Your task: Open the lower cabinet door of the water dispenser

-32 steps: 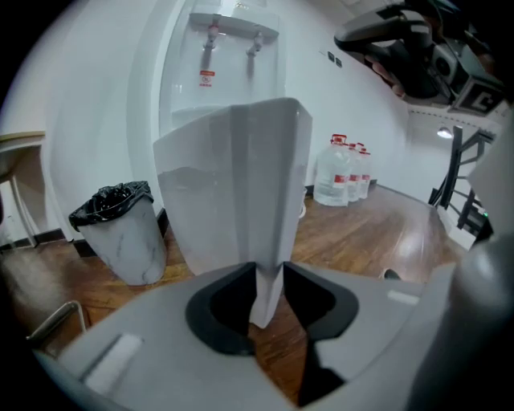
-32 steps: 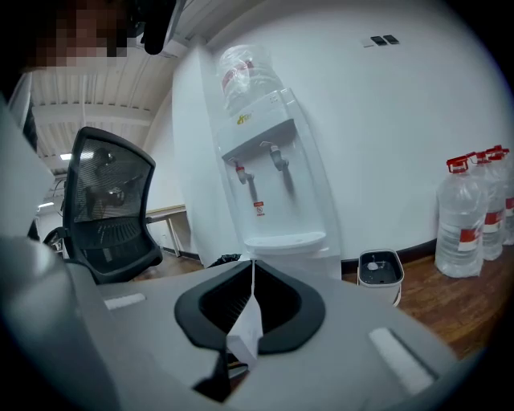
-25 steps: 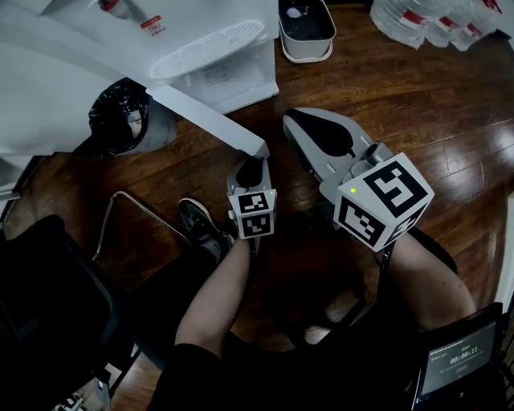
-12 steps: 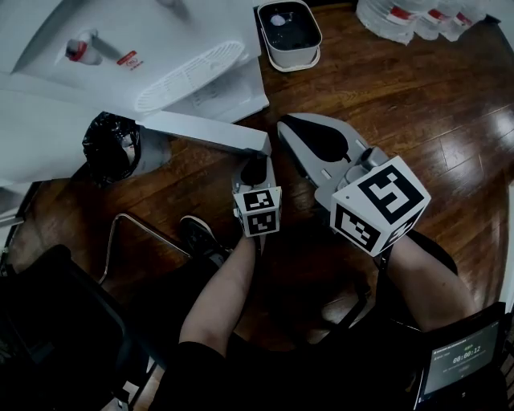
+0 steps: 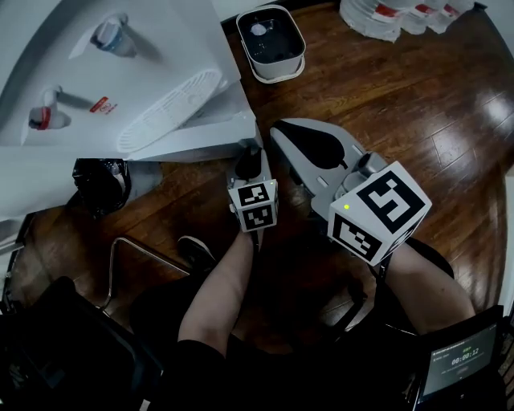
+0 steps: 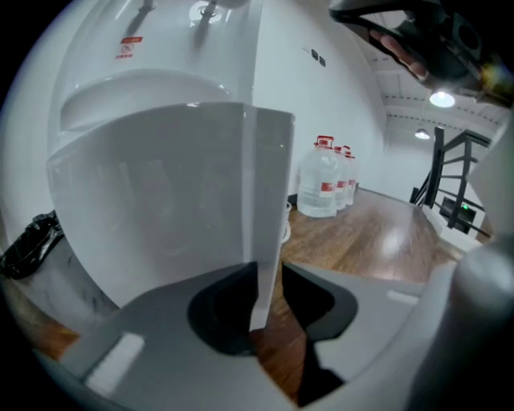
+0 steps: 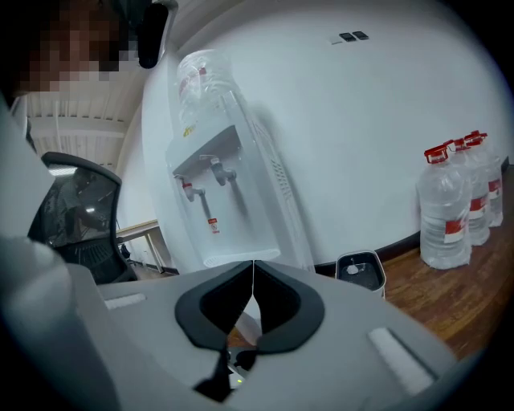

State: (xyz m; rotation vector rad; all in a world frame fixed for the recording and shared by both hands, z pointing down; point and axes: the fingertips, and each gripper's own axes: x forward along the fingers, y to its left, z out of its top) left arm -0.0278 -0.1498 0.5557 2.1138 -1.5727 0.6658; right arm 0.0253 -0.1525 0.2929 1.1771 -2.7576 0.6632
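Note:
The white water dispenser [image 5: 120, 72] stands at the upper left of the head view, its taps facing me. Its lower cabinet door [image 5: 193, 135] is a white panel standing ajar below the drip tray. My left gripper [image 5: 250, 154] is shut on the door's free edge. In the left gripper view that edge [image 6: 269, 201] runs down between the jaws of the left gripper [image 6: 265, 303]. My right gripper [image 5: 279, 130] hovers just right of the door, shut with nothing in it. In the right gripper view its [image 7: 253, 277] pads touch, and the dispenser [image 7: 217, 177] stands ahead.
A small white bucket with a dark inside [image 5: 271, 42] stands right of the dispenser, and large water bottles [image 5: 393, 14] stand along the wall. A black bin bag [image 5: 100, 183], a metal chair frame [image 5: 136, 245] and a black office chair [image 5: 72, 353] fill the left. A person's shoe [image 5: 193, 253] is on the wooden floor.
My left gripper has swung the door's free edge nearer to the dispenser body. The right gripper has drifted along beside it, still shut. The head view has shifted right.

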